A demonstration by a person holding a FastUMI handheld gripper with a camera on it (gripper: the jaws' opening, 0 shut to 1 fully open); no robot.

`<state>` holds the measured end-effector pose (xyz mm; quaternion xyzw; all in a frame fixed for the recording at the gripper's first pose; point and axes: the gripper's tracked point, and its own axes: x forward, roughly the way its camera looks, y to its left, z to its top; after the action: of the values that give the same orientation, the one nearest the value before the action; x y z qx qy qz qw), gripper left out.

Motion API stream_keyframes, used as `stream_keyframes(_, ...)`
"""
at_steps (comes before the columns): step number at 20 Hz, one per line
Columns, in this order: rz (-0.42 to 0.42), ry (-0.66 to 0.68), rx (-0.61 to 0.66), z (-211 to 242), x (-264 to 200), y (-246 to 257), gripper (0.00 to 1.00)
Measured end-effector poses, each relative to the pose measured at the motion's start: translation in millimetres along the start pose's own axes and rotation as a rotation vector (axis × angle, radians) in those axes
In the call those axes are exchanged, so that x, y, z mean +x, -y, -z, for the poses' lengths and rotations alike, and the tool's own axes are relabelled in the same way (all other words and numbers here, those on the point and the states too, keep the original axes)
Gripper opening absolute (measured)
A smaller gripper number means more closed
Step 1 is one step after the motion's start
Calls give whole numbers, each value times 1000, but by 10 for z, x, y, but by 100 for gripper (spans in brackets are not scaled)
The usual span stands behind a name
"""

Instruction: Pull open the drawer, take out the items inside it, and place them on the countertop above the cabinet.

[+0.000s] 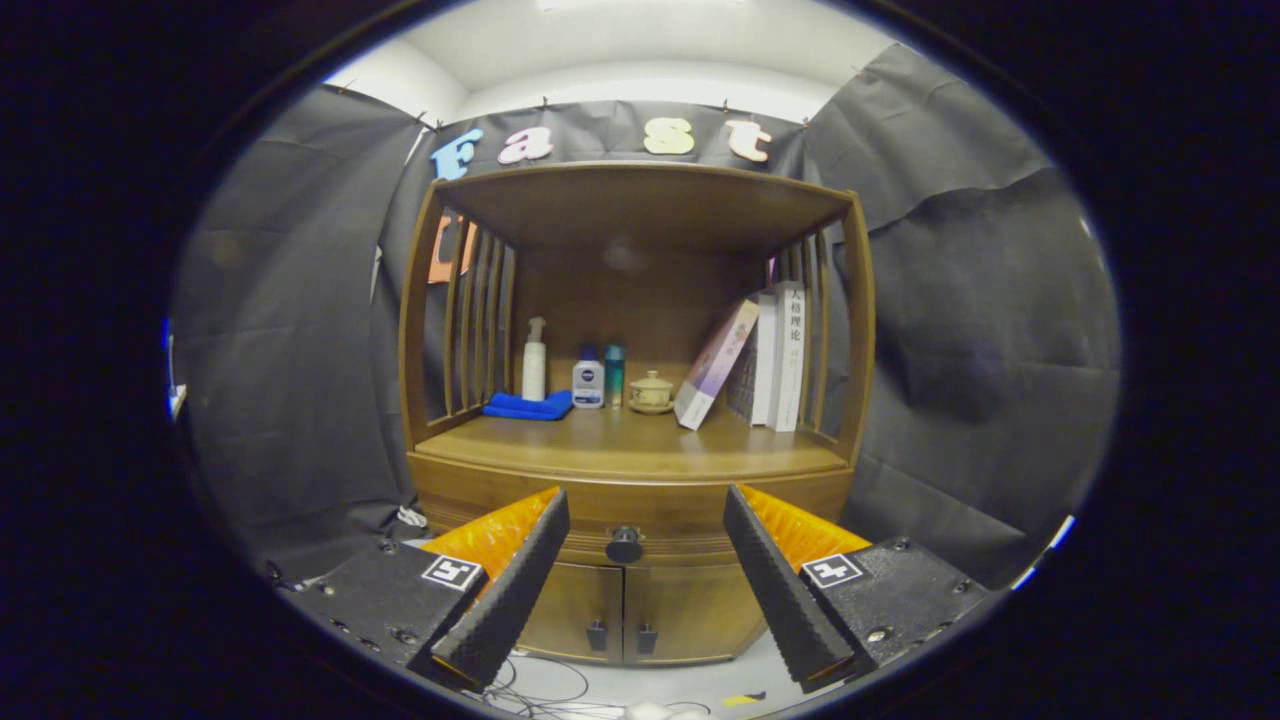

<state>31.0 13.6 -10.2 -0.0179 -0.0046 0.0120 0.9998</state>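
We see the gripper (640,520) with jaws spread, gripping nothing. The closed drawer (640,515) and its dark knob (624,545) lie beyond them, under the worktop (630,450). A book (791,355) spine carries characters, seemingly Chinese.

Hidden and unresolved items, cabinet front, gripper view.

Drawer (640,515): closed, contents hidden; both ends of its front covered by the spread, empty jaws of the gripper (645,515), knob (624,544) seen between them. Lower doors (625,610): outer parts hidden behind the fingers (510,590), interior shut from sight. Cables (540,695) on the floor: cut off at the lower edge, ends not traceable. Pale object (650,711) beside them: mostly cut off, kind not determinable. Small jar (651,391) at the back of the counter (630,445): too small to identify further. Books (775,360): rearmost volumes partly hidden by the front ones and the side slats (815,330).
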Motion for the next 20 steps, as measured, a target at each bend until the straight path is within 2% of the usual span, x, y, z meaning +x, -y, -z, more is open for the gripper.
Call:
stream_keyframes(5, -5, -26, -45, 456, 472, -111, 100)
stream_keyframes(10, -2, -59, -38, 911, 1038, -157, 100)
stream_keyframes(15, 24, -95, 1, 1156, 1529, -86, 100)
stream_keyframes(17, 30, -110, 16, 1197, 1557, -74, 99)
stream_keyframes(20, 23, -128, 16, 1297, 1650, -96, 84)
